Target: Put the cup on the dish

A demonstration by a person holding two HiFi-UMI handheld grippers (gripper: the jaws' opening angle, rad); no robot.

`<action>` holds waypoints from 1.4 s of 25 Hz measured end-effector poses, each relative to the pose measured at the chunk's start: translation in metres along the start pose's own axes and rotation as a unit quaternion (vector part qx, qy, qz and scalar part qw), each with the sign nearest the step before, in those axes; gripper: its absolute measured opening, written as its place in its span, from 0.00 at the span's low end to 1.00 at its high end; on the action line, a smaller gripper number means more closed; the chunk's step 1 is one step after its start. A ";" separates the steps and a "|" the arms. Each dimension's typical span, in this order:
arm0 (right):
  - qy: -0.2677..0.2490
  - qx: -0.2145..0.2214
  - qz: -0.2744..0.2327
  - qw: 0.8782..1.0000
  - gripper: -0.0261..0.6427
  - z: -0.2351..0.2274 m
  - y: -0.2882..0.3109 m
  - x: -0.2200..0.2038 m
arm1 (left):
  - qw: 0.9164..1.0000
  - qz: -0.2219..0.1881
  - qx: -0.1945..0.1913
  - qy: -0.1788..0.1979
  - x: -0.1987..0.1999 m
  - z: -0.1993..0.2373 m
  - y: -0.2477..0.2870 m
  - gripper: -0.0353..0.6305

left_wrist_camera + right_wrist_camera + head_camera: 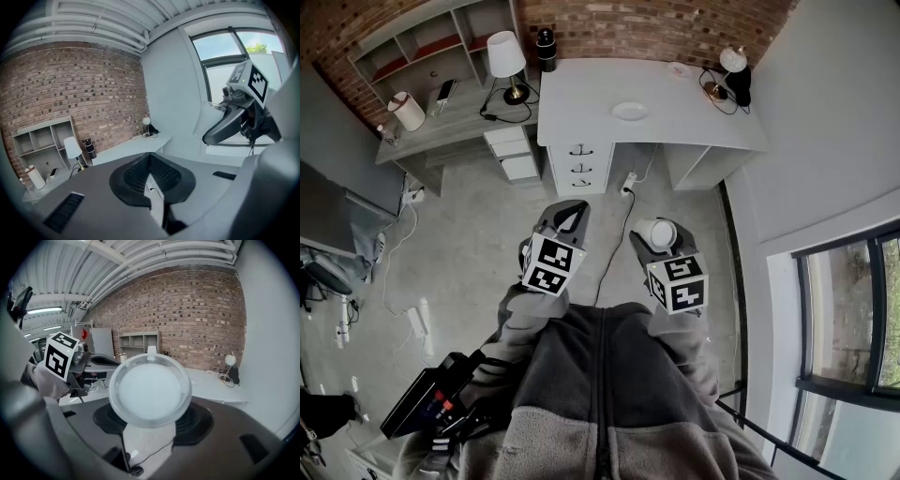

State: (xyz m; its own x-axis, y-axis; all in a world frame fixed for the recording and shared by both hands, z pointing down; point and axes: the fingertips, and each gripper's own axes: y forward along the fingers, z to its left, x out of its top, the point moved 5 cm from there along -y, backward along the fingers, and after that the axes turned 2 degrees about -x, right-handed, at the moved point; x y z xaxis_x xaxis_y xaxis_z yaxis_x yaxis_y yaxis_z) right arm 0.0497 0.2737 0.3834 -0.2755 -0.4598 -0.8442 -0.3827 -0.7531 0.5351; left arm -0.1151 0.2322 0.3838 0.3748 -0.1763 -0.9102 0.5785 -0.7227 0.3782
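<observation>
In the head view my right gripper point(657, 240) is shut on a white cup point(662, 229), held over the concrete floor in front of the person's body. In the right gripper view the cup point(150, 389) fills the space between the jaws of the right gripper point(151, 405), its round face turned toward the camera. The small white dish point(630, 111) lies on the white desk point(694, 117), well ahead of both grippers. My left gripper point(570, 214) hangs beside the right one; its jaws meet with nothing between them point(150, 157).
The white desk carries a globe lamp point(733, 61) at its far right and has drawers point(579, 164) underneath. A grey desk point(455, 122) with a shaded lamp point(505, 54) stands to the left, next to a black bottle point(546, 47). A cable point(617, 220) runs across the floor. Windows line the right wall.
</observation>
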 end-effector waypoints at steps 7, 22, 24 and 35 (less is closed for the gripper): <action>-0.003 -0.001 0.002 1.000 0.42 -0.001 0.001 0.000 | 1.000 -0.001 -0.001 -0.002 0.001 0.000 0.000 0.06; 0.007 -0.008 -0.005 1.000 0.42 -0.015 0.005 -0.010 | 1.000 0.009 0.002 -0.016 -0.009 -0.003 0.010 0.06; 0.009 -0.007 -0.007 1.000 0.42 -0.017 0.004 -0.012 | 1.000 0.016 0.006 -0.018 -0.011 -0.006 0.010 0.06; 0.009 0.014 -0.010 1.000 0.42 -0.039 -0.009 -0.065 | 0.999 0.042 0.019 -0.018 -0.033 -0.060 0.023 0.06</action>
State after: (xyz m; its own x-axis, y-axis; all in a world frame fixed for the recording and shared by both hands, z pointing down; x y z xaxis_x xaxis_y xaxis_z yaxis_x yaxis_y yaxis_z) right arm 0.1059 0.2920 0.4326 -0.2512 -0.4537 -0.8550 -0.4121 -0.7492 0.5186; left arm -0.0704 0.2609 0.4324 0.3938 -0.2608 -0.8814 0.5182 -0.7290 0.4472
